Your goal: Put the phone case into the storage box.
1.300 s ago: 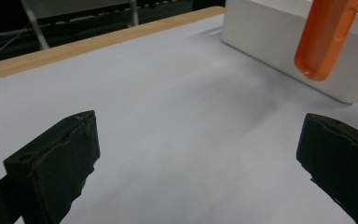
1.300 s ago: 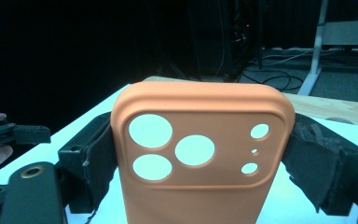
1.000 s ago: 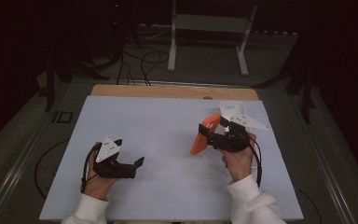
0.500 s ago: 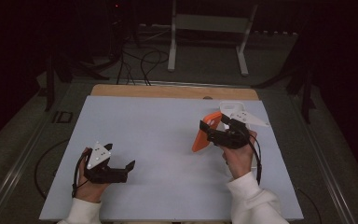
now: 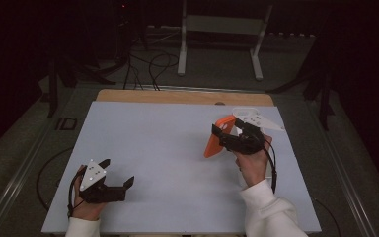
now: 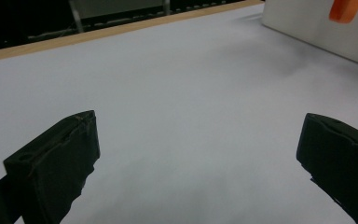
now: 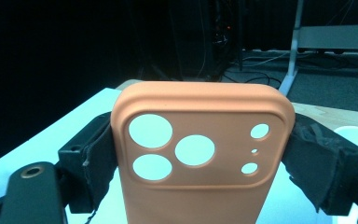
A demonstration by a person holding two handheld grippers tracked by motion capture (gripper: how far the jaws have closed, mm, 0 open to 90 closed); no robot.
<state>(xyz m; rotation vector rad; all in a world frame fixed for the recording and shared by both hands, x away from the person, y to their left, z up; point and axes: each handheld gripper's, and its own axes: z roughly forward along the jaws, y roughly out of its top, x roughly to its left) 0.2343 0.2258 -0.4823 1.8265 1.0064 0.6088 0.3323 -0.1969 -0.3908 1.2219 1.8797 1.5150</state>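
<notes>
An orange phone case with round camera cut-outs stands upright between the black pads of my right gripper, which is shut on its two long edges. In the high view the phone case is held just above the white tabletop at the right, tilted, in the right gripper. My left gripper rests low near the front left corner, its jaws wide apart and empty. In its own view the left gripper looks across bare white surface toward the distant case.
The white tabletop has a wooden strip along its far edge. A white box sits at the far right, just behind the right hand. Cables and a metal stand lie on the dark floor beyond.
The left hand has drawn back and to the left, toward the front left corner, and sunk lower. The right hand keeps the orange case in about the same place.
</notes>
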